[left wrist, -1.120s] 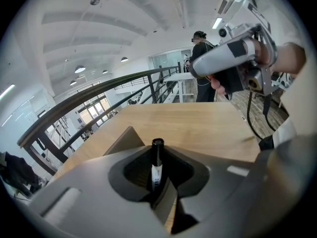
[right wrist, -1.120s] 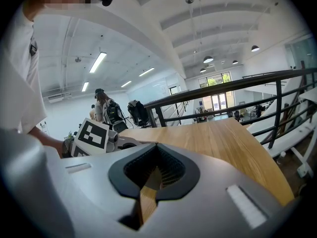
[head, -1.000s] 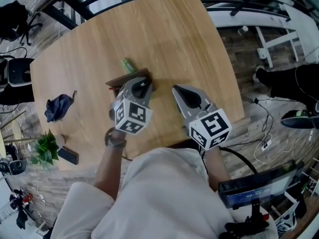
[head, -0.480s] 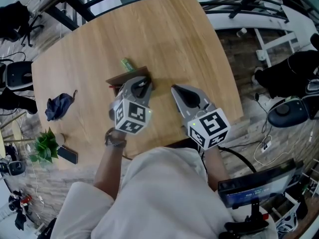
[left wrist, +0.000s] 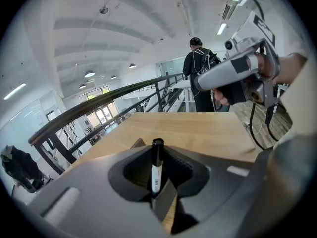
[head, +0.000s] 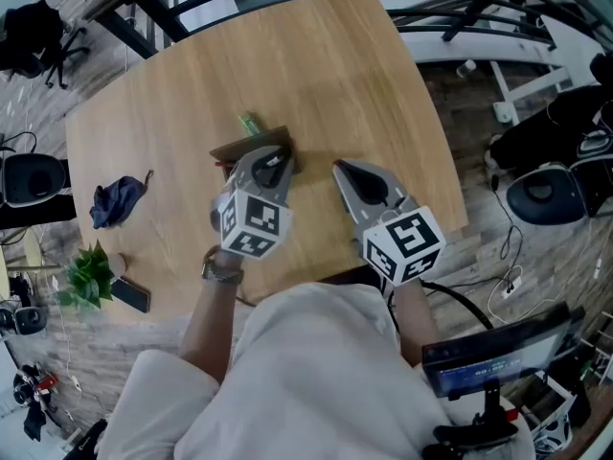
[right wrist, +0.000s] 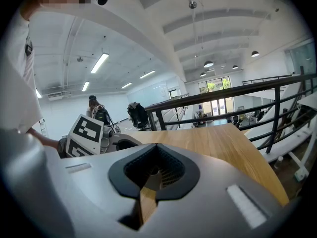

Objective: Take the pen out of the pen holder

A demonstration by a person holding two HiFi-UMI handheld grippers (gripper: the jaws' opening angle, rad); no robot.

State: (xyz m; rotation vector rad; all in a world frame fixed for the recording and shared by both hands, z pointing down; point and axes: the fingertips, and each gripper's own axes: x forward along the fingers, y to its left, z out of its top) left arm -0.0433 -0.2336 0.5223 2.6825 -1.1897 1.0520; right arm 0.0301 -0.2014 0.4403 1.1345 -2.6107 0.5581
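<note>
Black-capped marker pen (left wrist: pixel 157 168), white label: upright between the jaws of the left gripper (head: pixel 272 167), which are clamped on its barrel. Lower end hidden, so clearance from the brown wooden pen holder (head: pixel 244 149) directly beneath cannot be told. Right gripper (head: pixel 358 182): jaws drawn together, nothing between them, just beside over the wooden table (head: pixel 326 75). Change over the last second: almost none; both grippers keep position. Judgement: grasp secured, lift barely begun.
</note>
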